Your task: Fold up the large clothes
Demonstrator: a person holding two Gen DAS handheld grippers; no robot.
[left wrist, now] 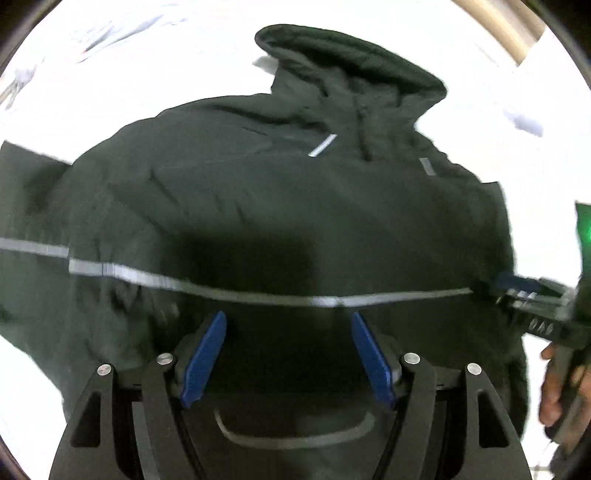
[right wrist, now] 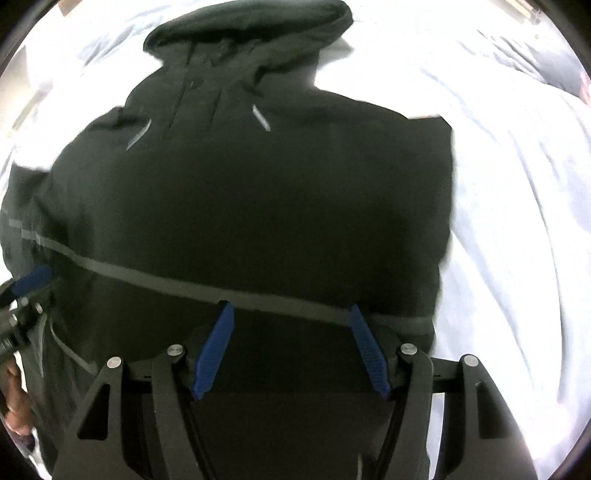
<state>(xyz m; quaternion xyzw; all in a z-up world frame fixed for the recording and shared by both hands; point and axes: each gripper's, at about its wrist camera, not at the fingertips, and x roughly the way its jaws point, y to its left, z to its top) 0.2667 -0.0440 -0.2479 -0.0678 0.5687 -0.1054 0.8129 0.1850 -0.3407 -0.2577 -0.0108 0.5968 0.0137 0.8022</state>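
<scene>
A dark green hooded jacket [left wrist: 280, 206] lies spread on a white bed sheet [left wrist: 147, 74], hood at the far end, a grey reflective stripe [left wrist: 147, 277] across its body. My left gripper [left wrist: 288, 321] hangs over the jacket's lower body, blue fingers [left wrist: 205, 358] apart with nothing between them. In the right wrist view the jacket [right wrist: 258, 192] fills the middle and my right gripper [right wrist: 291, 314] is open above the stripe [right wrist: 166, 284], holding nothing. The right gripper [left wrist: 517, 291] also shows at the jacket's right edge in the left wrist view; the left one [right wrist: 33, 277] shows at the left edge.
The rumpled white sheet [right wrist: 517, 221] spreads around the jacket on all sides. A hand [left wrist: 557, 384] grips the right tool's handle at the right edge. A wooden frame or floor strip [left wrist: 506, 26] shows at the far top right.
</scene>
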